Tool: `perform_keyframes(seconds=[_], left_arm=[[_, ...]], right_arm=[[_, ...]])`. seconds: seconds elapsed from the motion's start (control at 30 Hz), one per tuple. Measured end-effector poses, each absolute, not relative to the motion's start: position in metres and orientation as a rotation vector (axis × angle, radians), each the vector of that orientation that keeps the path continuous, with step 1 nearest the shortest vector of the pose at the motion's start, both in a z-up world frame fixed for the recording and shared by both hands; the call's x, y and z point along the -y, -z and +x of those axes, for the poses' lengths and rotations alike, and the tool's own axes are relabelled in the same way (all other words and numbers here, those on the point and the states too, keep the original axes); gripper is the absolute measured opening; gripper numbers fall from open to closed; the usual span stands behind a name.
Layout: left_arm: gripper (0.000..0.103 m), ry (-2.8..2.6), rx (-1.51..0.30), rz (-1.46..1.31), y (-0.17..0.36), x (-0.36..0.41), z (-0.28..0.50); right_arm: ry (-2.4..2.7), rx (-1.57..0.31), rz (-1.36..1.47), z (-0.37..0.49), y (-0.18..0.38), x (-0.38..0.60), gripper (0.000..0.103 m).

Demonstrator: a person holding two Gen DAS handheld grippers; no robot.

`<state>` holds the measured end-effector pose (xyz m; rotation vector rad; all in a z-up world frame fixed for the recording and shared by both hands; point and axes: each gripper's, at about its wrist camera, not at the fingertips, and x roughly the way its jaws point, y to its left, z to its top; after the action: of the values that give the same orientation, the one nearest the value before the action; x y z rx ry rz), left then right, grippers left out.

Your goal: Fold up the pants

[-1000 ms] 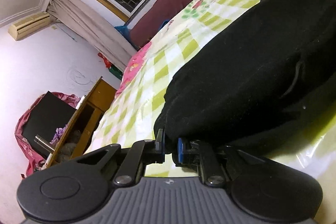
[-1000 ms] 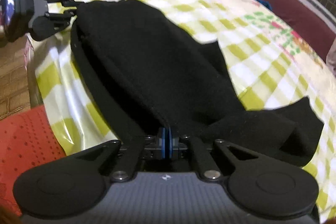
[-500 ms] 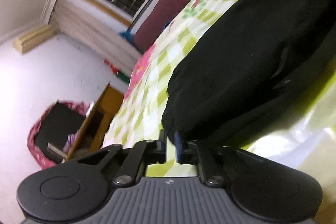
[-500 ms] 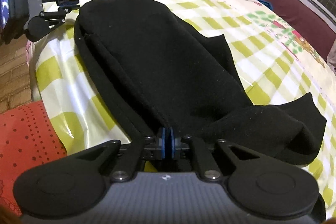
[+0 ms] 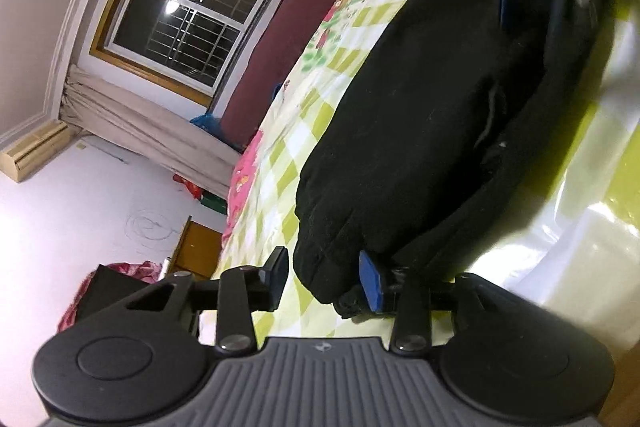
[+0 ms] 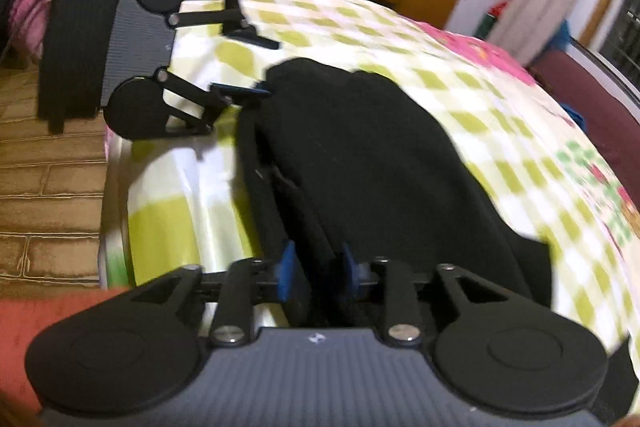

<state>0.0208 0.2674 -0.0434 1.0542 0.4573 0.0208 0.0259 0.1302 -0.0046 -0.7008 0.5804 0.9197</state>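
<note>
On the bed (image 6: 460, 75), black pants (image 6: 360, 155) lie lengthwise between left gripper (image 5: 322, 277) and right gripper (image 6: 316, 269), both jaws wide open, holding nothing.

You see black pants (image 6: 372, 155) on a bedsheet (image 6: 500, 115) checked green and white with pink floral patches; 2 black grippers carry blue pads (image 5: 370, 281), beside a red dotted cloth (image 6: 52, 311) and brown brick-patterned floor (image 6: 48, 187).
</note>
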Motion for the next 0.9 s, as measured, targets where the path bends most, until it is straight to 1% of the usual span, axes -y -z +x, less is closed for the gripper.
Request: perform_keyframes(seconds=[0.07, 0.13, 0.2, 0.37, 0.47, 0.77, 0.83, 0.9], left_arm=[[0.056, -0.017, -0.452, 1.050, 0.043, -0.268, 0.026], [0.060, -0.008, -0.456, 1.057, 0.047, -0.267, 0.029], [0.063, 0.010, -0.457, 1.086, 0.051, -0.268, 0.034], [0.064, 0.051, -0.425, 1.153, 0.050, -0.271, 0.026], [0.064, 0.067, -0.406, 1.177, 0.050, -0.272, 0.018], [0.064, 0.069, -0.394, 1.199, 0.056, -0.272, 0.024], [0.062, 0.037, -0.410, 1.196, 0.056, -0.273, 0.034], [0.039, 0.007, -0.422, 1.184, 0.054, -0.273, 0.041]], right_arm=[[-0.930, -0.546, -0.736, 0.025, 0.010, -0.147, 0.033], [-0.915, -0.544, -0.742, 0.030, 0.012, -0.159, 0.029], [-0.895, -0.576, -0.716, 0.038, 0.011, -0.166, 0.011], [-0.903, -0.585, -0.660, 0.037, -0.010, -0.159, 0.009], [-0.904, -0.574, -0.618, 0.034, -0.024, -0.155, 0.004], [-0.885, -0.597, -0.594, 0.041, -0.034, -0.157, 0.004], [-0.891, -0.597, -0.604, 0.039, -0.035, -0.159, 0.004], [-0.899, -0.608, -0.607, 0.037, -0.033, -0.162, 0.004]])
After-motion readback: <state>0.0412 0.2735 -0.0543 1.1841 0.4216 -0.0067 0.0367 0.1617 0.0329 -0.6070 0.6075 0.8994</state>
